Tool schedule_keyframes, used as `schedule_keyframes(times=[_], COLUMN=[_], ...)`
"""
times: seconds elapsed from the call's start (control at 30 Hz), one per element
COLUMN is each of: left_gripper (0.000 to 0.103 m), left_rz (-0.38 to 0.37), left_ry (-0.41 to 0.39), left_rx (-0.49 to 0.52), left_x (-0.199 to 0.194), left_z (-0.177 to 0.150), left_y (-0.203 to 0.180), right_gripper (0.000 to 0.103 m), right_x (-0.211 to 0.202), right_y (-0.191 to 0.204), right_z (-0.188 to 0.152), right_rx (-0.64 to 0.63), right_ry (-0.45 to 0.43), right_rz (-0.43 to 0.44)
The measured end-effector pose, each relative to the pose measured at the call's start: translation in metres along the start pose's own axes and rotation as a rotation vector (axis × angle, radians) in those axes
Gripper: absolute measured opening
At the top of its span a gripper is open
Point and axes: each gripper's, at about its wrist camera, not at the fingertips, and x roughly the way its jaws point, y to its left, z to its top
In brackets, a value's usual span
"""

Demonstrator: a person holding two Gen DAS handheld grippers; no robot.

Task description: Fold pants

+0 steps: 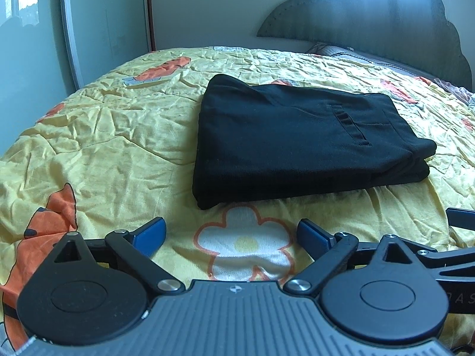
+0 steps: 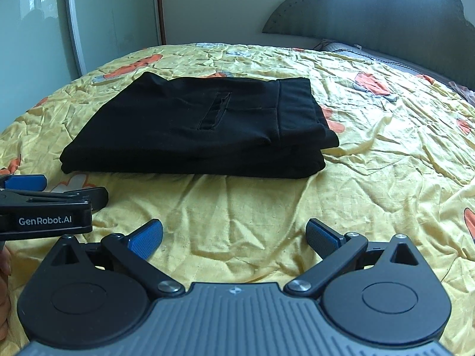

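Observation:
Black pants (image 1: 291, 136) lie folded into a thick, flat rectangle on the yellow bedspread, pocket slit on top; in the right wrist view the pants (image 2: 196, 127) sit left of centre. My left gripper (image 1: 231, 231) stands open just short of the stack's near edge, with only bedspread between its blue pads. My right gripper (image 2: 234, 234) is open too, a little back from the stack, nothing between its fingers. The left gripper's side (image 2: 44, 207) shows at the left edge of the right wrist view, beside the right one.
The bed carries a wrinkled yellow cover (image 1: 104, 136) with orange and white cartoon prints. A dark scalloped headboard (image 1: 386, 23) and a pillow (image 2: 350, 49) stand at the far right. A mirrored wardrobe door (image 1: 35, 44) rises on the left. A hand's edge (image 2: 3, 284) shows lower left.

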Motion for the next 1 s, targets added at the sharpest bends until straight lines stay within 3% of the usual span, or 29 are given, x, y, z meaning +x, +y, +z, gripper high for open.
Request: schedule_keyframes(times=[1.0], left_gripper=[0.102], left_rz=[0.006], left_ry=[-0.015], left_rx=[-0.01], left_x=[0.0011], left_z=[-0.0023], left_y=[0.0026], right_gripper=[0.103], right_x=[0.0031], right_y=[0.0033], right_z=[-0.0025], right_rx=[0.023], right_ry=[-0.015], right_rz=[-0.026])
